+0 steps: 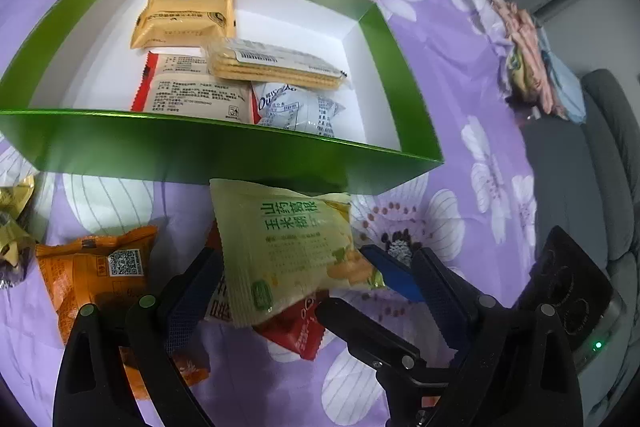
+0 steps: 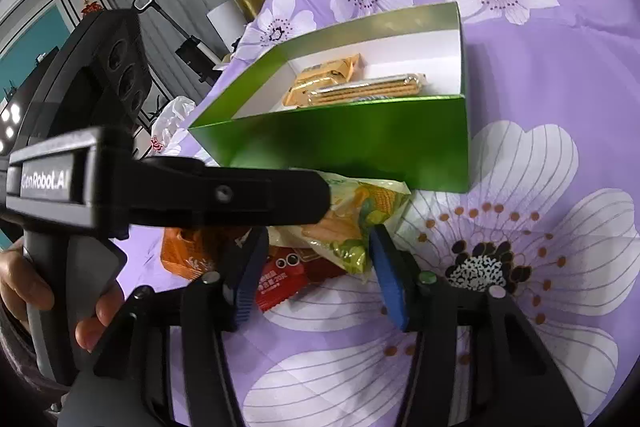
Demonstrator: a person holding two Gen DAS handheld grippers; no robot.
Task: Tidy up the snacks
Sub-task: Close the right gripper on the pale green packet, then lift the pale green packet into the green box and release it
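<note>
A yellow-green snack packet (image 1: 280, 247) lies tilted on a red packet (image 1: 296, 331), just in front of the green box (image 1: 224, 143). My left gripper (image 1: 316, 259) stands open and wide, one finger on each side of the yellow-green packet. My right gripper (image 2: 318, 239) comes in from the right; its jaws straddle the packet's near end (image 2: 348, 251) and the red packet (image 2: 288, 279). Its right blue pad (image 2: 384, 267) touches the packet's edge, while the left pad stands apart. The left gripper's finger (image 2: 240, 195) crosses above and hides part of the packet.
The box (image 2: 340, 147) holds a tan packet (image 1: 184, 19), a cracker sleeve (image 1: 276, 67), a red-and-white packet (image 1: 192, 91) and a white-blue one (image 1: 296, 107). An orange packet (image 1: 100, 275) and gold-wrapped candies (image 1: 12, 219) lie on the purple floral cloth (image 1: 460, 87). A hand (image 2: 24, 287) grips the left handle.
</note>
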